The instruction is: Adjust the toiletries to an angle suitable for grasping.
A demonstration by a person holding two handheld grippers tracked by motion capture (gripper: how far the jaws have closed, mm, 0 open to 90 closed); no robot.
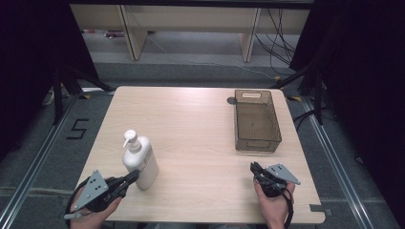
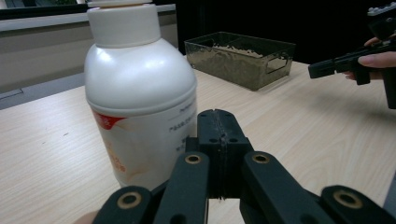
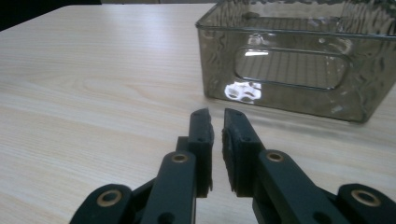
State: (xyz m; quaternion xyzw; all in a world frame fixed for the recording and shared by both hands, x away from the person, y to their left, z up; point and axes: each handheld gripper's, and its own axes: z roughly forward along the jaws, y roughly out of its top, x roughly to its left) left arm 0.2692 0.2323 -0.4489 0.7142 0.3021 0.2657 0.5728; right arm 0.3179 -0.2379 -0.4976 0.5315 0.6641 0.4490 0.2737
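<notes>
A white pump bottle [image 1: 140, 161] with a red-and-orange label stands upright near the table's front left. My left gripper [image 1: 134, 175] is shut with nothing in it, its tips close to the bottle's lower side. In the left gripper view the bottle [image 2: 140, 93] rises just left of the shut jaws of the left gripper [image 2: 218, 117]. My right gripper [image 1: 254, 167] sits near the front right edge, shut and empty, pointing toward a smoky clear plastic bin [image 1: 256, 120]. In the right gripper view the right gripper [image 3: 216, 116] shows a hairline gap, and the bin [image 3: 299, 60] stands a short way ahead.
The light wooden table [image 1: 191, 119] has bare surface between the bottle and the bin. The bin [image 2: 240, 56] is empty, with cut-out handles. The other hand's gripper [image 2: 327, 68] shows far right in the left gripper view. Dark curtains and cables surround the table.
</notes>
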